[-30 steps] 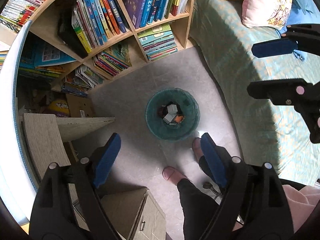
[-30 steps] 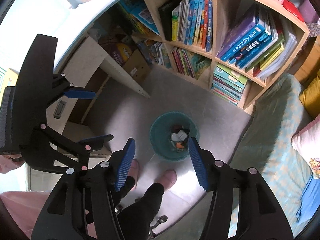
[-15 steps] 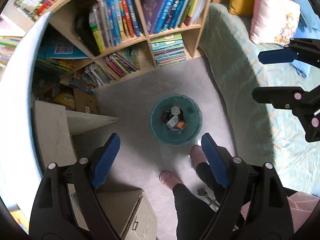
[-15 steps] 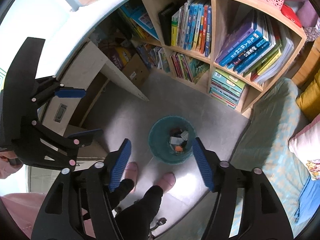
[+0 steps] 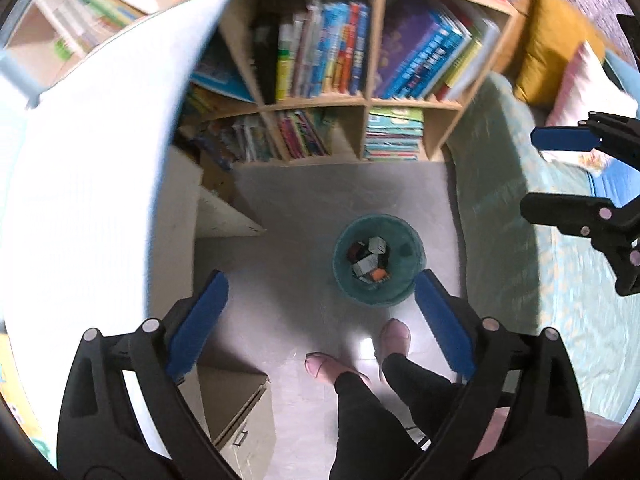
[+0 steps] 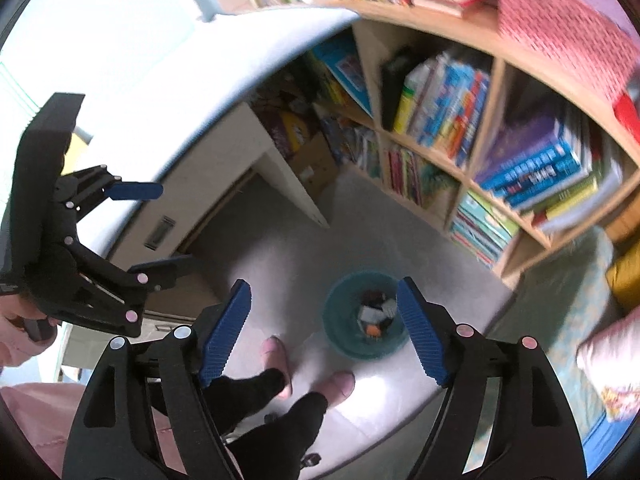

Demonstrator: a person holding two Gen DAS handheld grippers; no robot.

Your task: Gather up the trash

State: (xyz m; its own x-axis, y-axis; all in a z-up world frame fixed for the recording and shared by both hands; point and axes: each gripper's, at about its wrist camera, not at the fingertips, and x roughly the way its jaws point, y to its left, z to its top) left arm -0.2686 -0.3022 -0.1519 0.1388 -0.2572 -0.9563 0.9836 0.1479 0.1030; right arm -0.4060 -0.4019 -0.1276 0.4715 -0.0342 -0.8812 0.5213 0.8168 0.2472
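Trash pieces [image 5: 370, 262], small crumpled paper and wrappers, lie in the round teal mesh bin [image 5: 404, 288] on the grey floor [image 5: 304, 208]. They look light and soft, so pinch a raised edge. Left gripper [image 5: 320, 320] and right gripper [image 6: 322, 332] hang spread apart, both empty.

teal mesh bin [image 5: 378, 266], grey floor [image 5: 304, 216], blue ribbed pads on black fingers [image 6: 226, 330], pink slippers [image 5: 394, 336], mustard cushion [image 5: 554, 46]

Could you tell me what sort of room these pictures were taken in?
It is most likely a child's bedroom or study. A wooden bookshelf packed with colourful books stands beside a bed with pillows. A teal wastebasket holding scraps sits on the grey floor, and both grippers are open and empty.
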